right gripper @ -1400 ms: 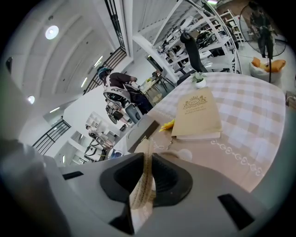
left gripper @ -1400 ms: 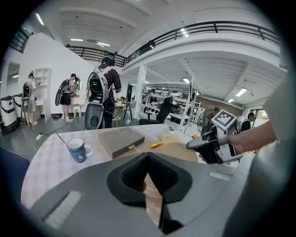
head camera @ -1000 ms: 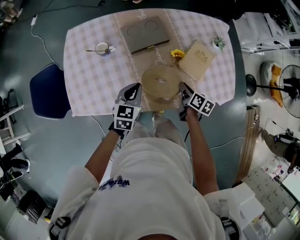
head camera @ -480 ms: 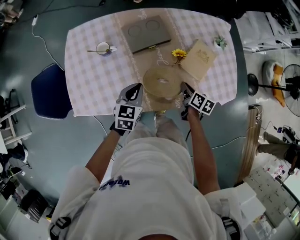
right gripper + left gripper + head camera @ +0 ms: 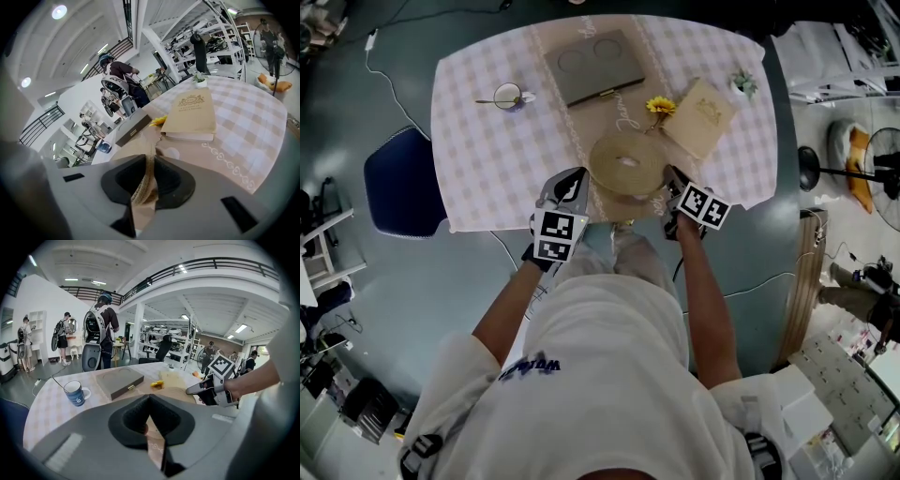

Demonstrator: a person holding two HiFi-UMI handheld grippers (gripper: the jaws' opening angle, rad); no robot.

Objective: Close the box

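A round woven lid (image 5: 628, 163) sits over the round box, whose near wall (image 5: 624, 204) shows below it at the table's near edge. My right gripper (image 5: 671, 184) is at the lid's right side, shut on its woven rim (image 5: 143, 185), which runs between the jaws. My left gripper (image 5: 571, 184) is just left of the box with its jaws closed and nothing between them; in the left gripper view (image 5: 150, 397) it points across the lid (image 5: 180, 394) toward the right gripper (image 5: 206, 390).
On the checked tablecloth (image 5: 487, 159) lie a flat grey case (image 5: 592, 66), a tan book (image 5: 698, 117), a yellow flower (image 5: 659, 106), a blue mug (image 5: 506, 96) and a small plant (image 5: 742, 84). A blue chair (image 5: 403, 183) stands to the left. People stand far behind.
The lid and my right gripper have edged slightly to the right; both grippers keep their places beside the box.
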